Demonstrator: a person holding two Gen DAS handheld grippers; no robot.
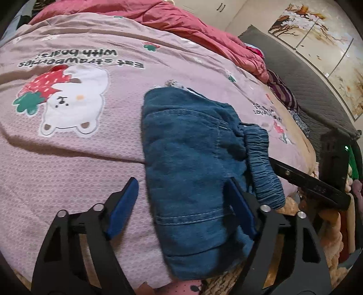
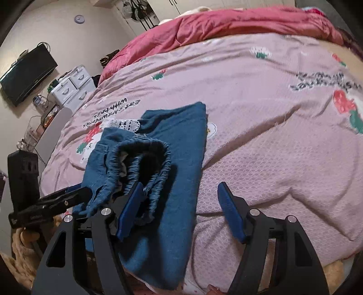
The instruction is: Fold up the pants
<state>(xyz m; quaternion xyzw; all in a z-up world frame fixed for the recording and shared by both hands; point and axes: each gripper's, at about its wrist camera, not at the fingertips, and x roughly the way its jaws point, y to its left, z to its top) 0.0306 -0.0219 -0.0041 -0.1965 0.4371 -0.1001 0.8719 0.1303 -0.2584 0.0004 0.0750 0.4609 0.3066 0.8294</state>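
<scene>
Blue denim pants (image 1: 186, 147) lie folded into a long strip on the pink bedspread (image 1: 68, 158), with the gathered elastic waistband (image 1: 261, 163) on the right side. My left gripper (image 1: 182, 183) straddles the near end of the strip. Its right pad rests against the fabric while its left pad stands clear of it, so it is open. In the right wrist view the pants (image 2: 181, 140) run away from me, the waistband (image 2: 145, 154) gaping open. My right gripper (image 2: 181, 186) is open, its left pad at the waistband and its right pad over bare bedspread.
A red quilt (image 1: 181, 20) is bunched along the far side of the bed. A grey headboard (image 1: 306, 74) and wall paintings (image 1: 317, 45) are at the right. A wall TV (image 2: 27, 72) and white drawers (image 2: 72, 84) stand beyond the bed's left edge.
</scene>
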